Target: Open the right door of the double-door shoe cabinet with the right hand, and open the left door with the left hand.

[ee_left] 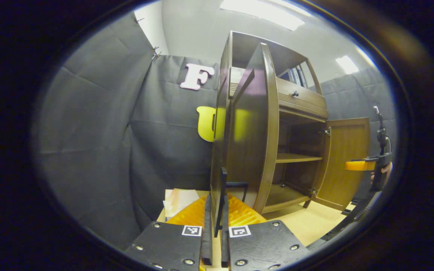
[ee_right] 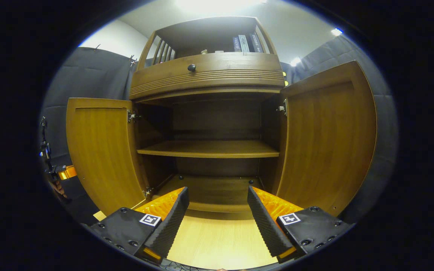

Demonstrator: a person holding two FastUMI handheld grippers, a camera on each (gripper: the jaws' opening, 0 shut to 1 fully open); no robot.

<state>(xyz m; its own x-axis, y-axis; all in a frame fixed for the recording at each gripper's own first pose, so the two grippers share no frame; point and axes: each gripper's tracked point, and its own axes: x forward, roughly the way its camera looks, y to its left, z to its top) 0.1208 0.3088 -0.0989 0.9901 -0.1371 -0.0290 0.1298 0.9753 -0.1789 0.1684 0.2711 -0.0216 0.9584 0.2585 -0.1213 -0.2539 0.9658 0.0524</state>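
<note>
The wooden shoe cabinet [ee_right: 206, 77] stands with both doors swung wide. In the right gripper view the left door [ee_right: 100, 150] and the right door [ee_right: 326, 139] flank its bare inner shelf [ee_right: 207, 148]. My right gripper [ee_right: 217, 190] hangs open in front of the cabinet's bottom compartment, touching nothing. In the left gripper view the left door [ee_left: 252, 128] is seen nearly edge-on, and my left gripper [ee_left: 216, 201] is shut on its black bar handle [ee_left: 223, 184]. Farther right stands the right door [ee_left: 347, 162], with the right gripper [ee_left: 360, 165] and a hand beside it.
A drawer with a black knob [ee_right: 191, 67] sits above the doors, and books [ee_right: 244, 43] stand on the top shelf. Black cloth walls close in on both sides. Papers [ee_left: 179, 201] lie on the light wooden floor [ee_right: 220, 241] left of the cabinet.
</note>
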